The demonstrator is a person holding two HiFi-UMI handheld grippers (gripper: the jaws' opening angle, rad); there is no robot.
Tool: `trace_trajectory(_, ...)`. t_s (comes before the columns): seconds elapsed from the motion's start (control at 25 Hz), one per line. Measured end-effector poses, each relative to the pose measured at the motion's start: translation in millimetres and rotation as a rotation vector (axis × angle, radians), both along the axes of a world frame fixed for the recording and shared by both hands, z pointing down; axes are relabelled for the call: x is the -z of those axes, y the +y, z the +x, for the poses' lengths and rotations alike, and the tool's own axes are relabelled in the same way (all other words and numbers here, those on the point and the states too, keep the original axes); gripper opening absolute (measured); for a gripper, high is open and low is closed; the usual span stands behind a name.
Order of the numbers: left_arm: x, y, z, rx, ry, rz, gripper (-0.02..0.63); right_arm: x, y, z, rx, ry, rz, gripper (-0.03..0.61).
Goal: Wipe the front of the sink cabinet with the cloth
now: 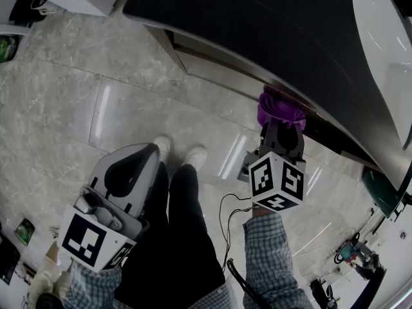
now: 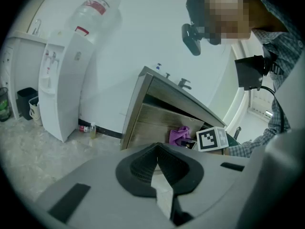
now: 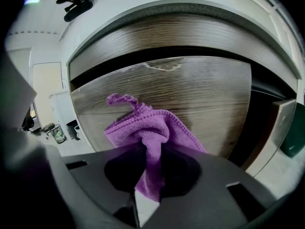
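Observation:
A purple cloth (image 1: 278, 107) is bunched against the wood-grain front of the sink cabinet (image 3: 200, 94), just under the dark countertop (image 1: 257, 24). My right gripper (image 1: 281, 123) is shut on the cloth (image 3: 151, 130), and a fold of it hangs down between the jaws. The right gripper (image 3: 151, 152) points straight at the cabinet panel, with the cloth touching the panel or very near it. My left gripper (image 1: 149, 152) is held low beside the person's leg, shut and holding nothing. In the left gripper view (image 2: 159, 160) the cabinet (image 2: 157, 120) and the cloth (image 2: 179, 134) show from the side.
A white water dispenser (image 2: 59, 85) stands left of the cabinet, with a small bottle (image 2: 91, 129) on the floor by its foot. A green basin (image 1: 381, 193) sits on the floor at the right. The person's shoes (image 1: 181, 153) and a cable (image 1: 226, 227) lie below the grippers.

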State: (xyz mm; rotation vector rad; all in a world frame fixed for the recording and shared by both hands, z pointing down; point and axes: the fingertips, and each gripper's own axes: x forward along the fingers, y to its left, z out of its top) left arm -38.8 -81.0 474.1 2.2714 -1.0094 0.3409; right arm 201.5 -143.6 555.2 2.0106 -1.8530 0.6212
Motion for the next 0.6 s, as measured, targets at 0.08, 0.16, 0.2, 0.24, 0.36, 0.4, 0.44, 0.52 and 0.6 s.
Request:
trace_trajectory(0.08,1,-1,-7,0.016,0.01,0.002,0.011,0,-4,-14,0.019,-0.008,0.0,0.073)
trace_trajectory(0.16,1,0,-18,0.032,0.014,0.003,0.011,1,-7,-29,0.038,-0.015,0.0,0.073)
trace_trajectory(0.2,0,1,-24,0.04,0.01,0.002,0.011,1,-9,-37,0.049,-0.017,0.0,0.074)
trace_trajectory(0.24,-1,1,-31,0.048,0.007,0.0,0.011,1,-11,-45,0.059,-0.018,0.0,0.074)
trace_trajectory(0.36,-2,0,-45,0.074,0.008,-0.001,0.011,0,-17,-67,0.09,-0.027,-0.002,0.074)
trace_trajectory(0.4,-2,0,-49,0.082,0.007,0.0,0.011,0,-20,-74,0.101,-0.03,-0.003,0.074)
trace_trajectory(0.44,-1,0,-54,0.092,0.008,0.002,0.011,0,-22,-81,0.112,-0.033,-0.004,0.074)
trace_trajectory(0.52,1,-1,-67,0.111,0.012,0.005,0.011,1,-27,-98,0.135,-0.036,-0.005,0.074)
trace_trajectory(0.6,2,-2,-79,0.128,0.011,0.006,0.011,1,-30,-116,0.162,-0.037,-0.008,0.074)
